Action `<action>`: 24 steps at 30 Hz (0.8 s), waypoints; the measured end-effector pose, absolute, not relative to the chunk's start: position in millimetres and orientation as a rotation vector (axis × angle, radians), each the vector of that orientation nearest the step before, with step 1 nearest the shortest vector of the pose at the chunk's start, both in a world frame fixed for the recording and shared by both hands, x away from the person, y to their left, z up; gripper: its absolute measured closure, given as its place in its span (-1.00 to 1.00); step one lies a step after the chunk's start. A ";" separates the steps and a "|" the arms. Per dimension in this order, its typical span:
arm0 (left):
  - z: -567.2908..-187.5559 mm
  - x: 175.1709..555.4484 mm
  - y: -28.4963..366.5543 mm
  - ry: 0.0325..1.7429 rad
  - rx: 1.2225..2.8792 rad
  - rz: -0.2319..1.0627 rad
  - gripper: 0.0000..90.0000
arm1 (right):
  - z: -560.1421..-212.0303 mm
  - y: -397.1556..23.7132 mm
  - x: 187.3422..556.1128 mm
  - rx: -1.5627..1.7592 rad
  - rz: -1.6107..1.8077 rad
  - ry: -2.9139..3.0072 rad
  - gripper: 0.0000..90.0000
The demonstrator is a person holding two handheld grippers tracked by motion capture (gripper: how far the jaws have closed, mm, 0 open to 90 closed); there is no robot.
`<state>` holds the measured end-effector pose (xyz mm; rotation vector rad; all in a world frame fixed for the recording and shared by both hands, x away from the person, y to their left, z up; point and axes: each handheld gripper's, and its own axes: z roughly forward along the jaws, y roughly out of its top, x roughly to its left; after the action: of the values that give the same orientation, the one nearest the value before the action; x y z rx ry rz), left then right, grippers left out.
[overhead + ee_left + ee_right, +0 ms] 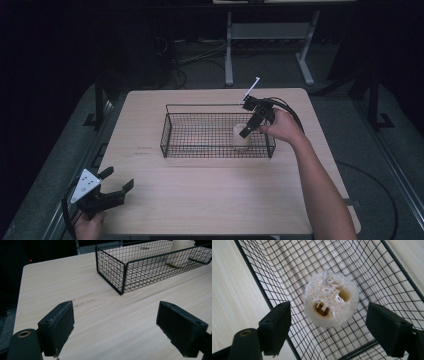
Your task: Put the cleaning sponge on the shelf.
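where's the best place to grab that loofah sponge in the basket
Grip the loofah sponge across its rounded sides, coming straight down from above. It stands on end in the wire basket, holes facing up, and the right claw already hangs open either side of it, so the mesh walls stay clear.

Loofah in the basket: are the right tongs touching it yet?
Apart. The right gripper view shows the right tongs open, with wire mesh of the basket visible between each pad and the loofah.

Rough, porous loofah (331,303) stands in a black wire-mesh basket (172,125) on matt pale wood table (200,190).
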<state>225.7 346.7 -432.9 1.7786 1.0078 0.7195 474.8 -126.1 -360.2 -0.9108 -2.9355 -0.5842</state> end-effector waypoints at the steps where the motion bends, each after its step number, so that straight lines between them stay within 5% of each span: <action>1: -432.9 225.8 346.6 1.011 1.779 0.719 -0.69 | -358.9 -127.2 474.0 -0.912 -0.589 -2.939 -0.55; 24: -433.2 225.4 346.0 1.010 1.783 0.719 -0.69 | -340.3 -141.0 448.7 -0.884 -0.592 -2.980 -0.54</action>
<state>225.4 346.0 -433.2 1.7833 1.0099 0.7194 448.7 -141.0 -340.3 -0.8840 -2.9795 -0.5918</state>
